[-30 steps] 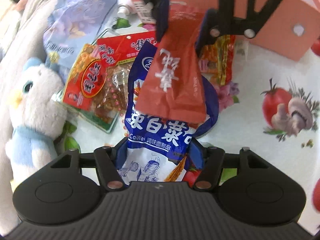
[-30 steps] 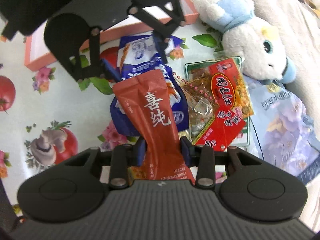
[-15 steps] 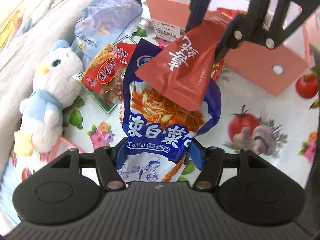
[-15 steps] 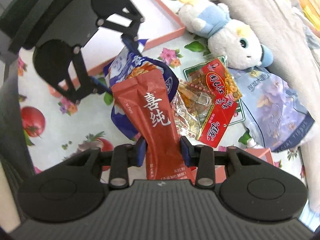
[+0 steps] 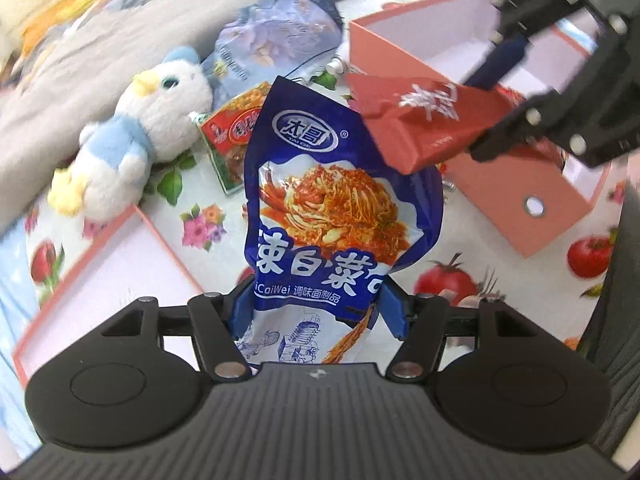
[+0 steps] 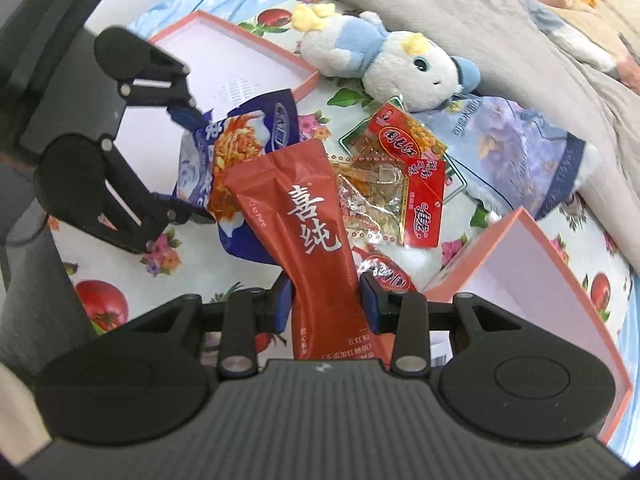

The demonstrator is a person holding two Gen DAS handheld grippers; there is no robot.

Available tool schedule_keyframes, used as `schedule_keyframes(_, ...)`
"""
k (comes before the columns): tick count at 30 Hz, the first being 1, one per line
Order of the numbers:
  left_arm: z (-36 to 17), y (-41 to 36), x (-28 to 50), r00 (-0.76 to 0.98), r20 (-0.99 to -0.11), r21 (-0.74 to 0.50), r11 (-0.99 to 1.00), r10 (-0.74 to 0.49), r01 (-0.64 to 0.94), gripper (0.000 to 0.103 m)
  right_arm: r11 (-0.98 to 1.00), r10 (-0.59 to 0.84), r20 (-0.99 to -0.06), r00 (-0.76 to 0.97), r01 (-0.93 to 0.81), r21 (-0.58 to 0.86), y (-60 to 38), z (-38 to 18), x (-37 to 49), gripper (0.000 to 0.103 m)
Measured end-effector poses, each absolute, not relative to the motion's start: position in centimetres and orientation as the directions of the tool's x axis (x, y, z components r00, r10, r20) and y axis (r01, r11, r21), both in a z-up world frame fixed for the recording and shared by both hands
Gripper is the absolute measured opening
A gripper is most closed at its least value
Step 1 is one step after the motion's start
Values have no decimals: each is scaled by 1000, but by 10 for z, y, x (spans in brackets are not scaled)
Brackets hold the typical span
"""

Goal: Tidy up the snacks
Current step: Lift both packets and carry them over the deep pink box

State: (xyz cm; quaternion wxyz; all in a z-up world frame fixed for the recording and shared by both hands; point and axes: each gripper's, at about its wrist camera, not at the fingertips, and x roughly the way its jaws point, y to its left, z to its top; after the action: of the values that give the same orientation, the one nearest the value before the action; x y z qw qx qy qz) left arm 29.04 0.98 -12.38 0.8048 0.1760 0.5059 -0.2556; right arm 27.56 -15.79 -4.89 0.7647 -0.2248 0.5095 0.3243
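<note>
Gripper on my left is clamped on the blue noodle snack bag, held up above the tomato-and-flower tablecloth, with the plush penguin and grey blanket far left. To the right, my right gripper pinches the red pouch beside the pink box, both tools lifted and angled toward each other
</note>
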Motion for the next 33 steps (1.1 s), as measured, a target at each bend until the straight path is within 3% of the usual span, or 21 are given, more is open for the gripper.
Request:
schedule_keyframes(13,-121,19,256,386,-878,-160,933,-283,321,68,848,325,-858,397,-524,79,-190,-48,240,39)
schedule_keyframes(33,-127,31,216,441,-843,-341,940,-307,4,68,936,313,-795,520,-310,166,-211,-65,183,39)
